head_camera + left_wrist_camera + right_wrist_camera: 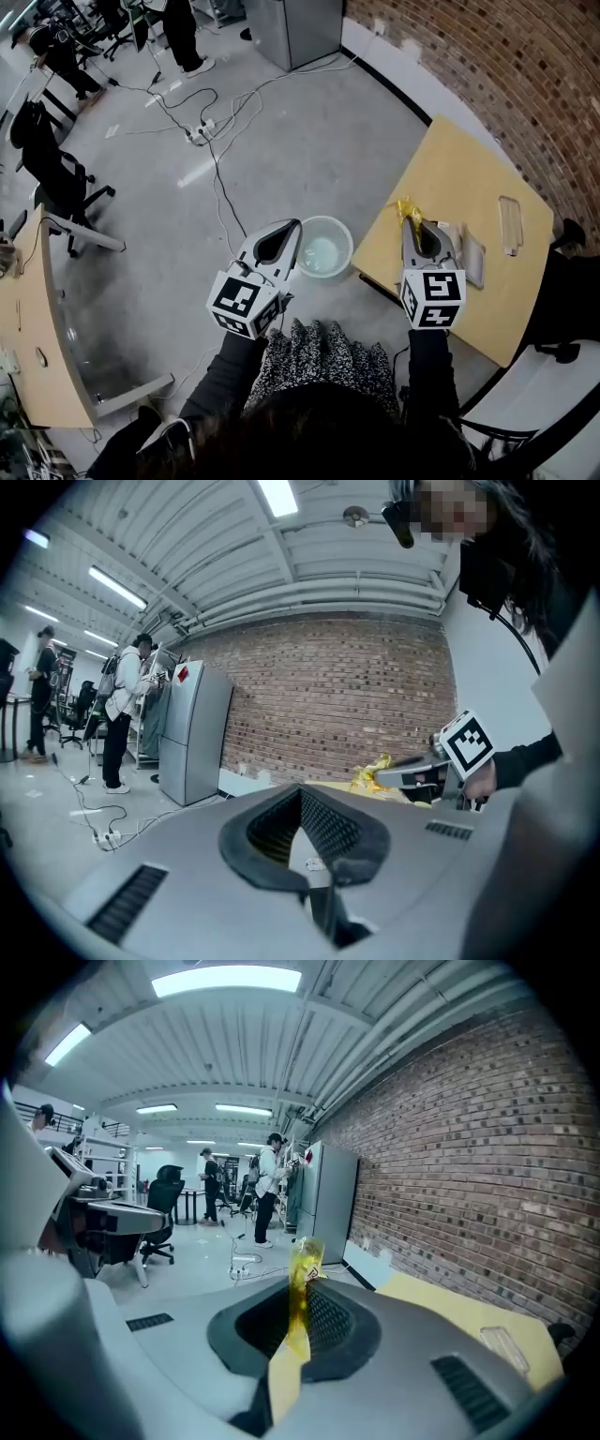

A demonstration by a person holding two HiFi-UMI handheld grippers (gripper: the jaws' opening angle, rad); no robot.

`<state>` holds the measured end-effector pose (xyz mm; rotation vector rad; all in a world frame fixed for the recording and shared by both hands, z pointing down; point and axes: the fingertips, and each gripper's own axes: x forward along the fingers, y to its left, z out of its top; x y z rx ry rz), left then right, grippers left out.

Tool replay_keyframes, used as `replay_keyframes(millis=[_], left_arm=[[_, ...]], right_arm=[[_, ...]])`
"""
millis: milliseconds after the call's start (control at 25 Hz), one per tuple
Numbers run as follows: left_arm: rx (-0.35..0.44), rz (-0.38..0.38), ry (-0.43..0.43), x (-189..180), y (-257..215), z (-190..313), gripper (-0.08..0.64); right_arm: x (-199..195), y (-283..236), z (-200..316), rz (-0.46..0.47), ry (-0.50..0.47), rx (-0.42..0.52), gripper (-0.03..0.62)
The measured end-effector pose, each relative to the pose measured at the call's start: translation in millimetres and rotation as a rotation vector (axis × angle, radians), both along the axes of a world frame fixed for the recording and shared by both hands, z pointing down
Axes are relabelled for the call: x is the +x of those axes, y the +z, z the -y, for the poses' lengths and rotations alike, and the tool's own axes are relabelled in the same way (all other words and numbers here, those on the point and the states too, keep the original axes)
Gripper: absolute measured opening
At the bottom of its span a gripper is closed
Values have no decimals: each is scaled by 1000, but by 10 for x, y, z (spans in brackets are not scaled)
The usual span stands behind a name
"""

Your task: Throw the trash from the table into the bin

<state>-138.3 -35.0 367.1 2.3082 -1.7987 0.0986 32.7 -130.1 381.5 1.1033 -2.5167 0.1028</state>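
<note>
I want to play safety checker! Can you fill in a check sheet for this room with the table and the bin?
Surface: tan table near the brick wall.
Job's things: yellow wrapper pinched in the right gripper; bin on the floor by the table's corner.
Clutter: clear plastic piece and pale packet lying on the table.
Grippers: left gripper shut, nothing in it, beside the bin; right gripper shut on the wrapper at the table's edge.
Cables: white cables and power strip on the floor.
Surroundings: office chair, grey cabinet, people standing far off.
</note>
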Motion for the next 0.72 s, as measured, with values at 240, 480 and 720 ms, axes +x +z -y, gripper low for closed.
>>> replay_keyframes(millis=[240,480,720], left_arm=[[-21,-17,25,36,77,-86,6],[-25,-12,18,165,98,-113,6],[-45,-10,-30,230,150,-181,6]], right_arm=[[-218,44,-124,-5,-17,-7,17],[-107,52,-151,14,-14,-16,17],[-36,13,-211,43,-41,-28,17]])
